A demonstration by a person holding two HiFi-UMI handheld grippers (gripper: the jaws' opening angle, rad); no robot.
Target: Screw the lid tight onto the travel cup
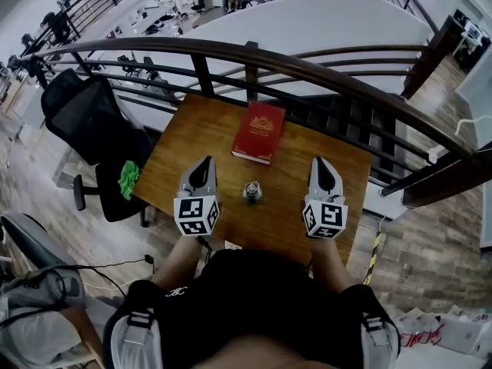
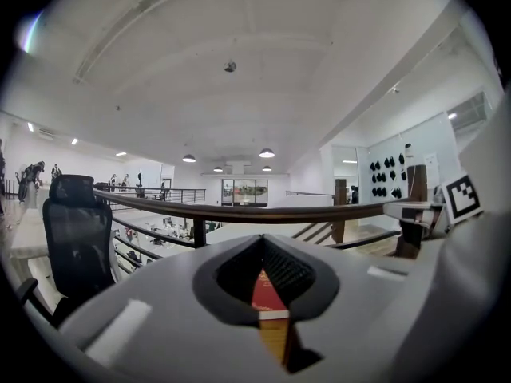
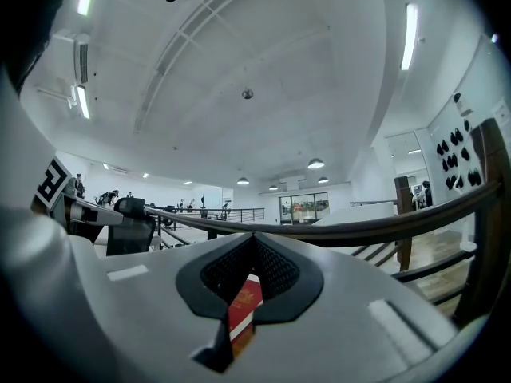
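Bright, even indoor light from round white ceiling lamps [image 2: 267,153] and long white strip lights [image 3: 410,30]. Head view dimmer, cool-toned, with soft shadows on the brown wooden table [image 1: 192,141]. Heavy fisheye bending at the edges; both gripper views have black vignetted corners and a blurred near foreground.

One wooden table [image 1: 184,146] is seen. On it, one travel cup [image 1: 252,192] and one red book [image 1: 260,131] are counted. Two grippers are counted over its near edge: left gripper [image 1: 204,162], right gripper [image 1: 322,163]. Beside its left edge, one black office chair [image 1: 86,118] and one green cloth [image 1: 128,178] are counted.
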